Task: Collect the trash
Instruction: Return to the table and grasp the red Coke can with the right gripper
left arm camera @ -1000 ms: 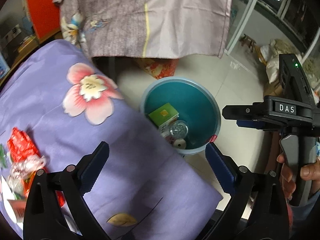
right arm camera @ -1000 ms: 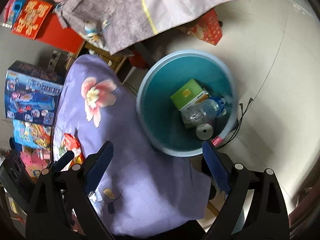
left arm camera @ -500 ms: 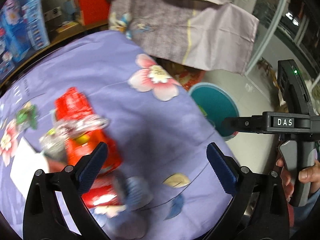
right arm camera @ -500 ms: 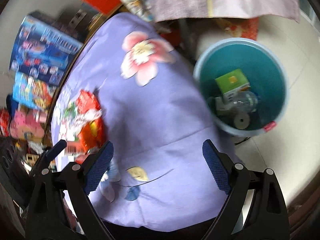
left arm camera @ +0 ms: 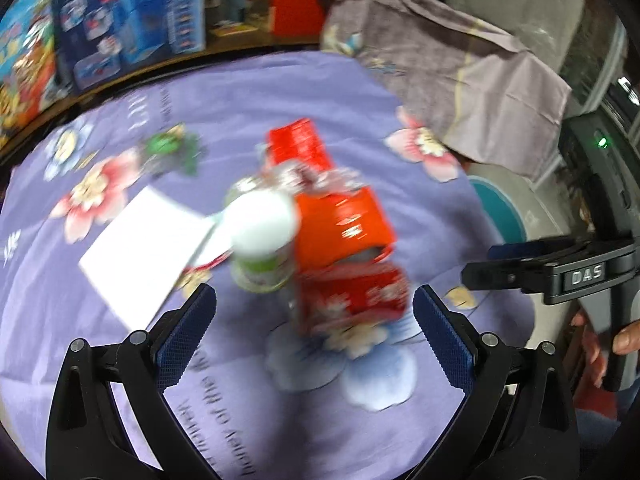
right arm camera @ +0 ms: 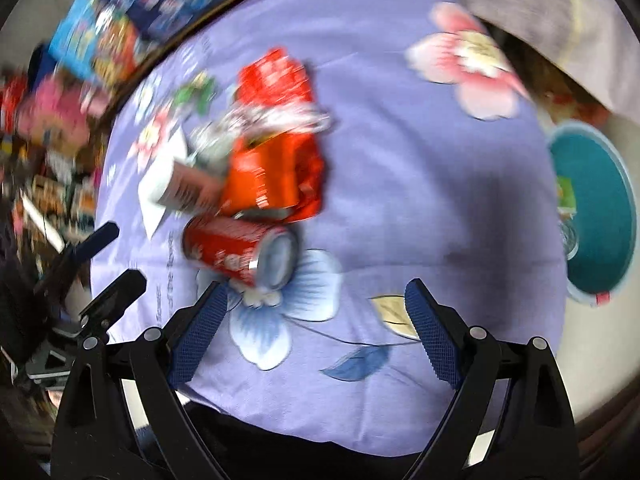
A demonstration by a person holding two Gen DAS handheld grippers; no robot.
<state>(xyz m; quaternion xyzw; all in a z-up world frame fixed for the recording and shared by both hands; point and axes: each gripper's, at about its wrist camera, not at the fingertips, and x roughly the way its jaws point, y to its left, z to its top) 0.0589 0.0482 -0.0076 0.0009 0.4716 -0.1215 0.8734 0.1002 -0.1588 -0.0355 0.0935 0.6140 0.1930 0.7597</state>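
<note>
- My left gripper [left arm camera: 314,334] hangs over the purple floral cloth [left arm camera: 248,92], jaws spread wide, nothing between the pads.
- My right gripper [right arm camera: 316,330] is the same: jaws wide, empty, pointing down at the cloth near its front edge.
- Both views are motion-blurred, so fine detail is soft.
- Trash sits in a pile mid-cloth: a red soda can [right arm camera: 240,250] lying on its side, open end toward the right camera, just ahead of my right gripper's left finger.
- An orange-red carton [right arm camera: 276,176] lies right behind the can and seems to touch it; crumpled foil wrapper [right arm camera: 276,114] and another red pack [right arm camera: 274,76] lie further back.
- A cup with a white lid [left arm camera: 262,240] stands against the carton's left side in the left view, green on its lower wall.
- A white sheet of paper [left arm camera: 140,248] lies flat to the left of the cup.
- The teal trash bin [right arm camera: 592,208] is on the floor off the cloth's right edge, well apart from the pile; a green box and other items are inside, blurred.
- In the left view my right hand [left arm camera: 600,344] grips the other tool's handle at the right edge.
</note>
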